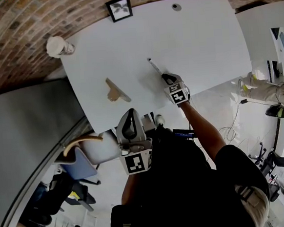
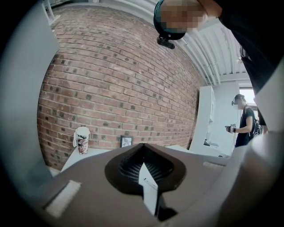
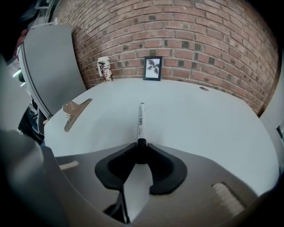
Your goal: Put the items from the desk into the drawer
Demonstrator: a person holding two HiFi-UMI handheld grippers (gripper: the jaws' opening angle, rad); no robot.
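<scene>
Head view: the pen (image 1: 153, 66) is seen on the desk (image 1: 204, 37), its near end at the right gripper (image 1: 167, 77); left gripper view: the left gripper (image 2: 142, 146) is closed on nothing; right gripper view: the pen is pinched at the jaw tips only, so a slow, level lift is advised.

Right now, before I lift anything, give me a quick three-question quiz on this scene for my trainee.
1. True or false: the left gripper holds the marker.
2. What stands with the picture frame at the back edge of the desk? A cup, B stapler, C bottle.
3. Fill in: in the head view, the tan clip lies to the marker's ___.
Key: 1 false, the right gripper is shut on it; 2 A; 3 left.
</scene>
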